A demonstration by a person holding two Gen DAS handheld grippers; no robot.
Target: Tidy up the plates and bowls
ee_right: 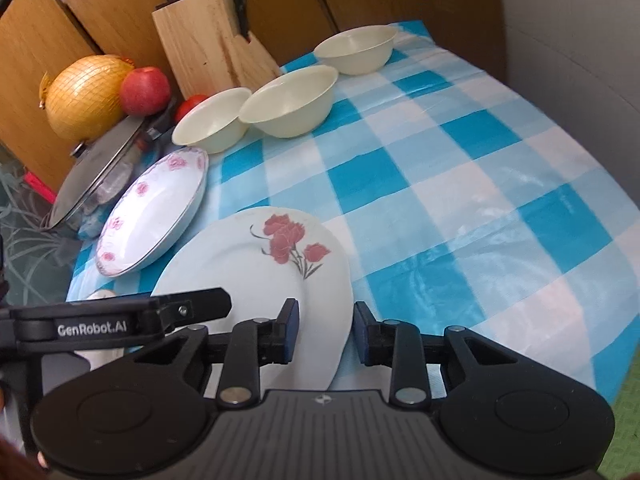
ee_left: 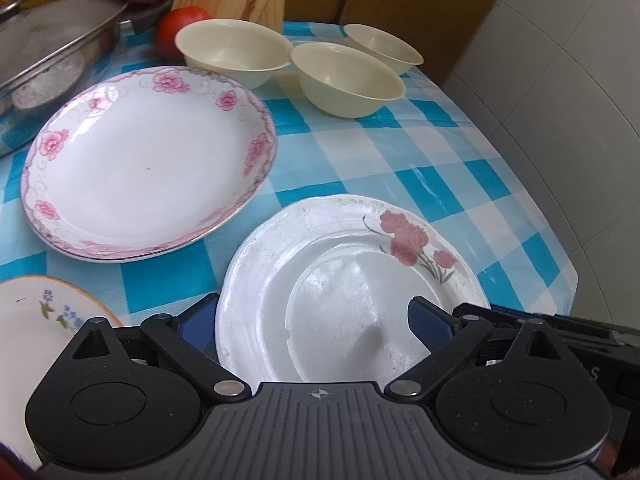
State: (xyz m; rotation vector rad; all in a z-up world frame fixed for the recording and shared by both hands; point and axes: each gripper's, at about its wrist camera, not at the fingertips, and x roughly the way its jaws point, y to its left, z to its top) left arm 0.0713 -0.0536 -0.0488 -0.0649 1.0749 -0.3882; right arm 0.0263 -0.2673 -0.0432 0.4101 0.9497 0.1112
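Plate [ee_right: 256, 264] rim sits between right gripper [ee_right: 326, 330] fingers, left gripper [ee_left: 316, 320] straddling it.

We can read one brand name, "GenRobot.AI", in white letters on the black left gripper [ee_right: 124, 322] seen from the right wrist view. In the left wrist view, a lone "S" shows on the right gripper's black body [ee_left: 592, 364] at the frame's right edge.

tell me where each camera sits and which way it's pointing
Left wrist: sits on the left tool, looking forward and down over the white plate with red flowers toward the pink-rimmed floral plate and three cream bowls; only its own open blue-padded fingers show.
Right wrist: sits on the right tool, open around the red-flower plate's near edge, facing the wooden knife block; the left tool's black arm shows at left.
Shared: both plates, the bowls, the blue checked tablecloth.
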